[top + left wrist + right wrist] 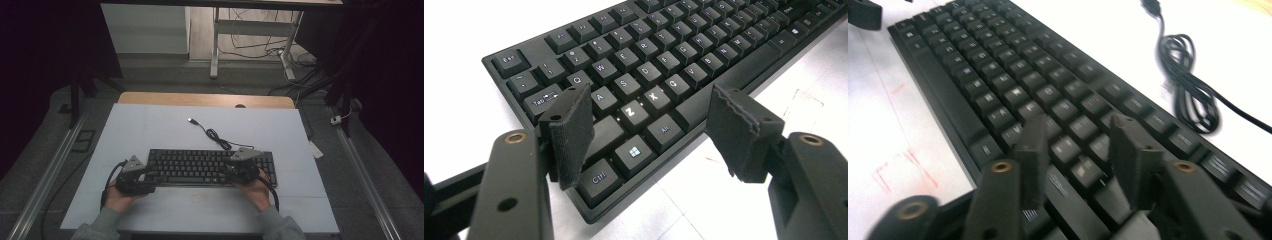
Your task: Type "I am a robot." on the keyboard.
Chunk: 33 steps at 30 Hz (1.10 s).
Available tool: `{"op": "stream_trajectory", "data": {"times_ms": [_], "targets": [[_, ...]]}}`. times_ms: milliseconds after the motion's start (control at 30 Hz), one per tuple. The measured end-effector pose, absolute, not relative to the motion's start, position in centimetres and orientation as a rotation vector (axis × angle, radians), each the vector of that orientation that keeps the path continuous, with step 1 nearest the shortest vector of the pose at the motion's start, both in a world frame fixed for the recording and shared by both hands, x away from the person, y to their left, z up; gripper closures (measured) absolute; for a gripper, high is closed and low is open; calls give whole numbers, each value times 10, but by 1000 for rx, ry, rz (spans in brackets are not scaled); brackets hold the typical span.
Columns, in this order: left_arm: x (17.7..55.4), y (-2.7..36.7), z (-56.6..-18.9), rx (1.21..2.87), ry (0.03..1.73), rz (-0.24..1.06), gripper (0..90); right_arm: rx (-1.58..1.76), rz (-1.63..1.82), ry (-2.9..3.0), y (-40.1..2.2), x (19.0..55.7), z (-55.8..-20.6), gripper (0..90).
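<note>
Keyboard [659,75] lies under both tools, lengthwise, as if for a two-ended lift. Left gripper [651,125] gapes astride its near-left corner; right gripper [1080,150] parted above keys, empty.

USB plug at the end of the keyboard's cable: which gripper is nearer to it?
Right. The right gripper is over the keyboard's right part, below the coiled cable leading to the USB plug. The left gripper sits at the keyboard's left end, farther away.

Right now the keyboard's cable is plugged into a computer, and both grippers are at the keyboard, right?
Not quite. The cable is not plugged in: the high view shows its plug lying loose on the white table. Both grippers, left and right, are at the keyboard.
</note>
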State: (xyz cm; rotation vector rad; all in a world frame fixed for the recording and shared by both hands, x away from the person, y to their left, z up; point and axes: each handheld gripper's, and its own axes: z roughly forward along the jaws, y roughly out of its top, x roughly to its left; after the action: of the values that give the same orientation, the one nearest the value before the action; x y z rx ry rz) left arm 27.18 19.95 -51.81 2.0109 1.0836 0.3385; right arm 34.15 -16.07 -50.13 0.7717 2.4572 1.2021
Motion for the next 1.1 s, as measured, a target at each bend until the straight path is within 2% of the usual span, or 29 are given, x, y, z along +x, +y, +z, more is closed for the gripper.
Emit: {"op": "stream_trajectory", "data": {"times_ms": [133, 367, 800, 1100], "targets": [[272, 200, -518, 2013, 1084, 339, 346, 776, 1214, 2430, -175, 338, -500, 500], [272, 199, -519, 2020, 1083, 334, 345, 784, 1225, 2410, -193, 335, -499, 457], [272, 200, -519, 2017, 1091, 330, 341, 794, 1227, 2397, -206, 330, -499, 438], [266, 209, -521, 2013, 1101, 334, 340, 828, 1198, 2360, -236, 315, -495, 432]]}}
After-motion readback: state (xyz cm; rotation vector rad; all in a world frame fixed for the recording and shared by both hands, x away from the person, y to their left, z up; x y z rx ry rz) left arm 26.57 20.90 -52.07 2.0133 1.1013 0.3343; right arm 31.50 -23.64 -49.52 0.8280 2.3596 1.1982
